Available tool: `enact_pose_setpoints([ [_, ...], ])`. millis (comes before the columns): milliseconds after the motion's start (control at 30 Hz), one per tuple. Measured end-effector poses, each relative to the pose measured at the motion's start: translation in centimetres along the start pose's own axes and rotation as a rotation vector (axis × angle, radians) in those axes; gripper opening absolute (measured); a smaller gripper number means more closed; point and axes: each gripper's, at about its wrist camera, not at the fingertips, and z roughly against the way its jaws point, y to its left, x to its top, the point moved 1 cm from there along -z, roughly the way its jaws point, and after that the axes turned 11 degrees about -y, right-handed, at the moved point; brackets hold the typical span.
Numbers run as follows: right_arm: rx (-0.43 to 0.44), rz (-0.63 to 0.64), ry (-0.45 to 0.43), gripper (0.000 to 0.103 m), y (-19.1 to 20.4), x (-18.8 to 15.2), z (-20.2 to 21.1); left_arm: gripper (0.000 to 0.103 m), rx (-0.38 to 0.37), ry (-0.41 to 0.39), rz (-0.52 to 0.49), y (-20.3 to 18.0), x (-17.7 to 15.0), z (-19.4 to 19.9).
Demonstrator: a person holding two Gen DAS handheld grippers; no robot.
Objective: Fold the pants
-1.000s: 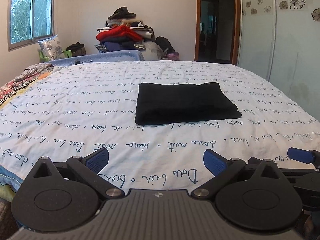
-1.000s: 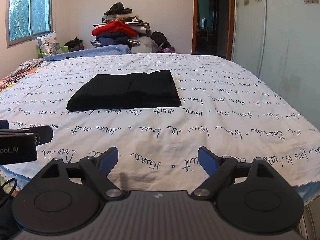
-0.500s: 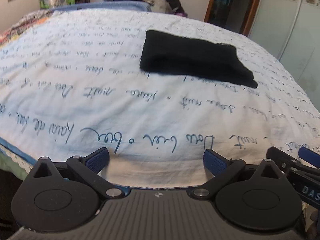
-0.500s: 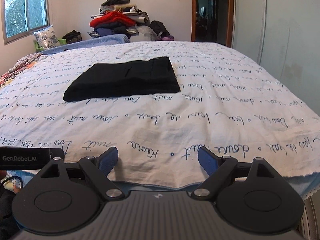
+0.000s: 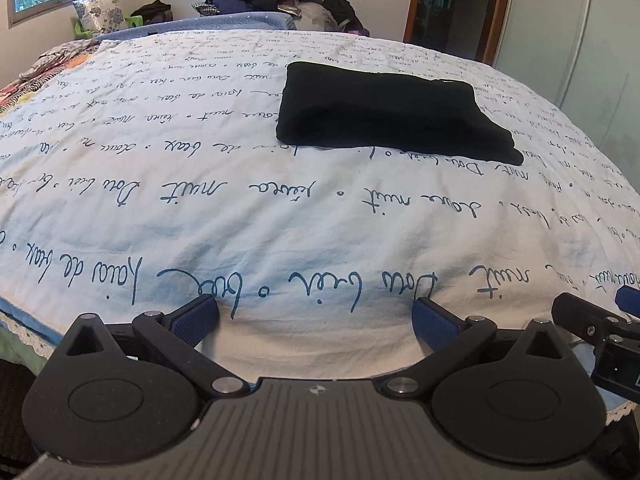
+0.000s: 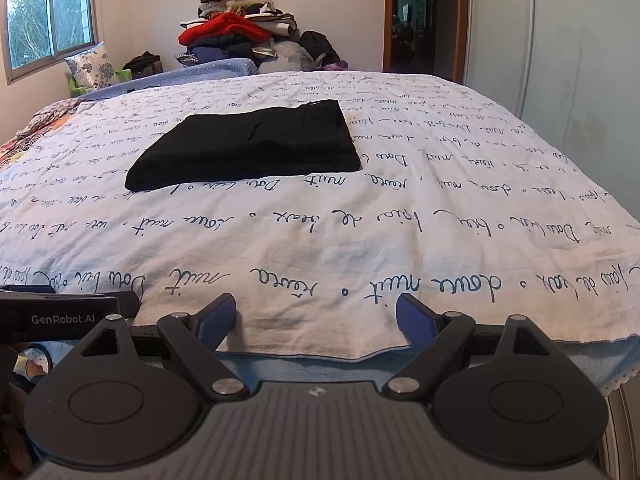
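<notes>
The black pants lie folded into a flat rectangle on the bed, out in the middle of the white bedspread with its rows of blue handwriting, and nothing is touching them. In the right wrist view the same pants show a stitched waistband edge along their right side, with the fabric lying neat and square. Well back from them, at the near edge of the bed, the left gripper hangs with its 2 blue pads spread wide and only bedspread between them. The right gripper sits the same way over the hem of the sheet, jaws wide apart, holding nothing; its black body also pokes into the lower right corner of the left wrist view. Beyond the bed, against the far wall, a pile of clothes is stacked high with a red garment near the top. A floral pillow sits under the window on the left. A dark doorway opens on the right beside a pale wardrobe door with flower decals.
</notes>
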Motion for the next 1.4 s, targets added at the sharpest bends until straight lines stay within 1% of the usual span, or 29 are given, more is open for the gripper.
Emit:
enact_pose_setpoints([
  [67, -0.002, 0.002, -0.002, 0.088, 0.0, 0.1, 0.0, 0.103, -0.006, 0.01, -0.001, 0.1, 0.2, 0.0],
  [100, 0.001, 0.003, -0.003, 0.088, 0.0, 0.1, 0.0, 0.103, -0.005, 0.003, 0.007, 0.2, 0.3, 0.2],
  [167, 0.001, 0.007, -0.006, 0.088, 0.0, 0.2, 0.1, 0.097, 0.018, -0.052, -0.005, 0.1, 0.8, 1.3],
  [233, 0.001, 0.008, -0.007, 0.088, -0.2, 0.3, 0.2, 0.099, 0.047, -0.104, -0.043, -0.4, 1.6, 2.5],
  [267, 0.002, 0.008, -0.009, 0.088, -0.3, 0.4, 0.2, 0.099, 0.044, -0.113, -0.054, -0.7, 2.1, 3.0],
  [333, -0.003, 0.015, -0.022, 0.088, -0.6, 0.8, 0.4, 0.099, 0.019, -0.117, -0.072, -1.2, 2.9, 3.5],
  [467, -0.02, 0.016, -0.041, 0.088, -1.2, 1.5, 0.6, 0.099, 0.0, -0.12, -0.108, -2.4, 3.6, 3.9],
  [633, -0.014, 0.004, -0.044, 0.088, -1.6, 1.9, 0.7, 0.099, -0.008, -0.126, -0.108, -2.8, 3.9, 4.2],
  [800, -0.004, 0.015, -0.04, 0.088, -1.1, 1.9, 1.0, 0.099, -0.02, -0.145, -0.111, -3.1, 4.3, 4.9],
  [1000, -0.003, 0.023, -0.046, 0.088, -0.8, 2.2, 1.2, 0.099, -0.02, -0.162, -0.111, -3.0, 4.6, 5.5],
  [1400, 0.0, 0.025, -0.038, 0.088, -0.7, 2.2, 1.1, 0.099, -0.019, -0.158, -0.118, -3.0, 4.5, 5.4],
])
